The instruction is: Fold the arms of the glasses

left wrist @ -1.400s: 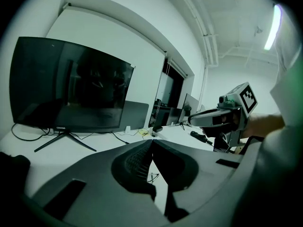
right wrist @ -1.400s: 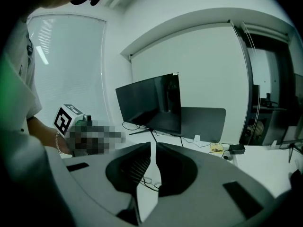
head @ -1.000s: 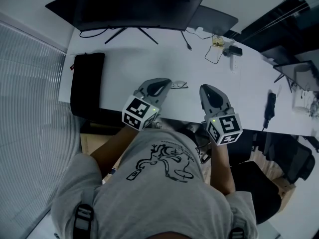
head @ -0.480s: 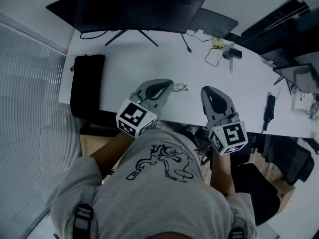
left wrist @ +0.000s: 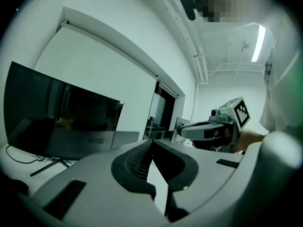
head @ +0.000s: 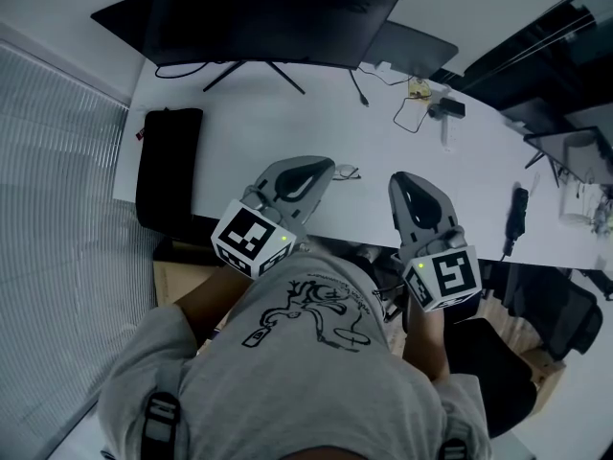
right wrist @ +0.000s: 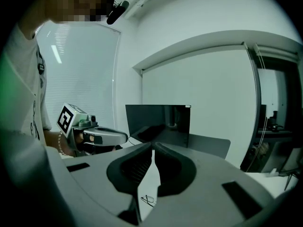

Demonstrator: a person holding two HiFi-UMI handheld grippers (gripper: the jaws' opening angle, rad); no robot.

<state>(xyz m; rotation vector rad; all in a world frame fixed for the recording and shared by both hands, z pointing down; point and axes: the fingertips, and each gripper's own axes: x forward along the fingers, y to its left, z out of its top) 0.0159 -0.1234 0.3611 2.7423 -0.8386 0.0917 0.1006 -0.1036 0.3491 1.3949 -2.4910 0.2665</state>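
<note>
Both the left gripper (head: 323, 167) and the right gripper (head: 401, 180) hang over the table's (head: 287, 123) near edge, jaws pressed together, empty. Glasses (head: 347, 172) lie on the table between their tips.

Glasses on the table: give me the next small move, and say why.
Probably open the left gripper and lower it toward the glasses: they lie on the white table just beyond its tip, and both it and the right gripper are shut and empty.
</note>
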